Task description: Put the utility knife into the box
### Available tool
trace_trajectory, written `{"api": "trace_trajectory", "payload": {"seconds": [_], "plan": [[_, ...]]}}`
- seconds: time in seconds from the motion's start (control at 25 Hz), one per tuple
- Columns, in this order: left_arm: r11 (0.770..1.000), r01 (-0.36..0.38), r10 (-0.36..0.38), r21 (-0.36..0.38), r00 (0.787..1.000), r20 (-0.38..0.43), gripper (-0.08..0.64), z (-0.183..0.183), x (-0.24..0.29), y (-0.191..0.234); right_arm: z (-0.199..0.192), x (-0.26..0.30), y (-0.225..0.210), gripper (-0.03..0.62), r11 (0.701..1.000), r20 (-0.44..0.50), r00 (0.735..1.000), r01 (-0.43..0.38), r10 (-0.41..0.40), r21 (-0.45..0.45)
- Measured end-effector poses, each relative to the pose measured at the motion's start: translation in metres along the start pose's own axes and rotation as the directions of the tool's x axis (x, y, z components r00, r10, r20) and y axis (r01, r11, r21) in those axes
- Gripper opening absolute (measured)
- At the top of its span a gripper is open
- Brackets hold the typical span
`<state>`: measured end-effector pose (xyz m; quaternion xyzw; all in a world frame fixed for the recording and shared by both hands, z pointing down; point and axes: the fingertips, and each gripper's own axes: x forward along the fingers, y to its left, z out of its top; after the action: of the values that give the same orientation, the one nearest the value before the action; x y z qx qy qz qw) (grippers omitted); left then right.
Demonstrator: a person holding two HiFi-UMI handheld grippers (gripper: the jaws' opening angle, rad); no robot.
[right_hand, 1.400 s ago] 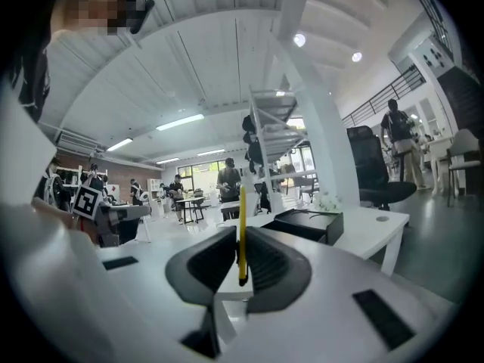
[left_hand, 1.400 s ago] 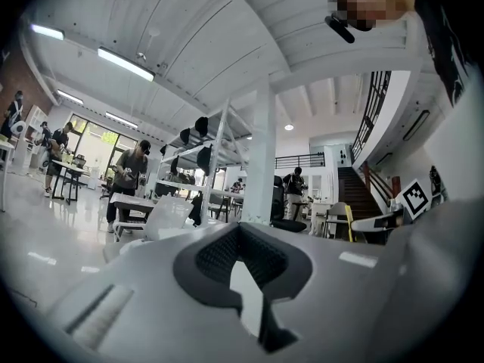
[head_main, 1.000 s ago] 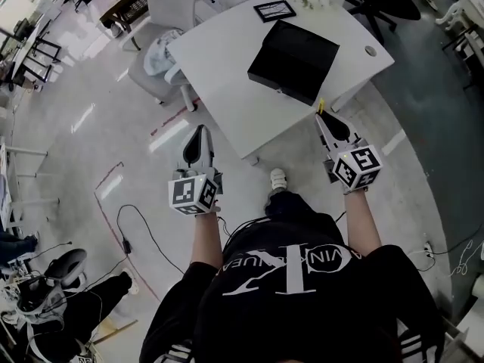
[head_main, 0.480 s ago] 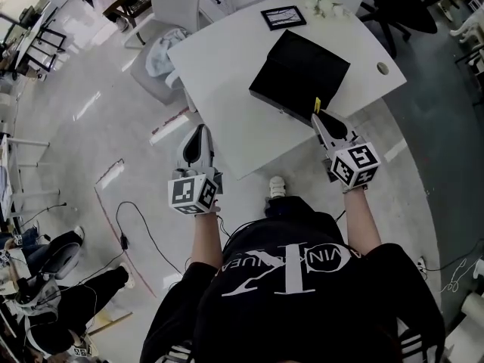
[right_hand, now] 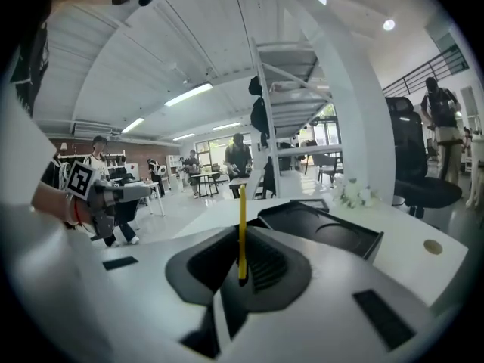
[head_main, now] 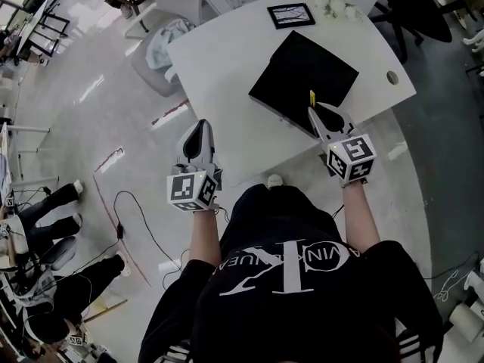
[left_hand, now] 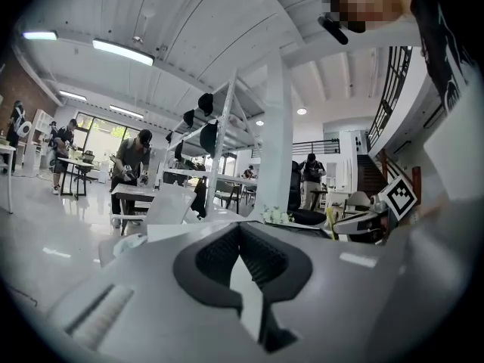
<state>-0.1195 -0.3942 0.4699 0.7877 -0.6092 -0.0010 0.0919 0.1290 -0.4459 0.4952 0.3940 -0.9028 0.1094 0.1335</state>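
Observation:
A black open box (head_main: 304, 78) lies on the white table (head_main: 219, 66); the right gripper view shows its tray-like inside (right_hand: 321, 231). My right gripper (head_main: 314, 112) hangs over the box's near edge, shut on a thin yellow utility knife (head_main: 311, 98) that sticks out past the fingertips. That knife stands upright between the jaws of the right gripper (right_hand: 241, 277) as a yellow strip (right_hand: 242, 221). My left gripper (head_main: 201, 129) is at the table's front left edge, well left of the box, jaws together and empty; in its own view the left gripper (left_hand: 240, 233) faces across the table.
A small framed picture (head_main: 291, 14) and white flowers (head_main: 333, 3) sit behind the box. A cable hole (head_main: 392, 77) marks the table's right corner. A white chair with cloth (head_main: 165, 42) stands left of the table. People work at desks in the distance.
The table and box have drawn closer. My right gripper with the knife went from the table's edge to above the box's near rim. The left gripper now reaches the table's front edge.

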Motion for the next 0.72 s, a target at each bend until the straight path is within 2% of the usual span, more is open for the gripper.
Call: {"api": "trace_trajectory", "payload": {"seconds": [0.16,0.32,0.52,0.72], "plan": [[1.0,0.012,-0.012,0.0,1.0,-0.01,0.011,0.001,0.012,0.001,-0.013,0.011,-0.005,0.048,0.998,-0.097,0.995,0.001,-0.007,-0.065],[1.0,0.026,-0.026,0.001,0.999,-0.022,0.011,0.002,0.021,0.006,-0.027,0.025,-0.005,0.048,0.996,-0.198,0.98,-0.011,-0.006,-0.085],[0.999,0.045,-0.045,0.005,0.999,-0.019,0.011,0.012,0.033,0.014,-0.042,0.04,-0.002,0.048,0.99,-0.325,0.946,-0.035,-0.013,-0.14],[0.998,0.057,-0.057,-0.004,0.998,-0.03,0.011,0.011,0.04,0.02,-0.056,0.052,0.001,0.048,0.989,-0.421,0.907,-0.063,0.001,-0.135]]}}
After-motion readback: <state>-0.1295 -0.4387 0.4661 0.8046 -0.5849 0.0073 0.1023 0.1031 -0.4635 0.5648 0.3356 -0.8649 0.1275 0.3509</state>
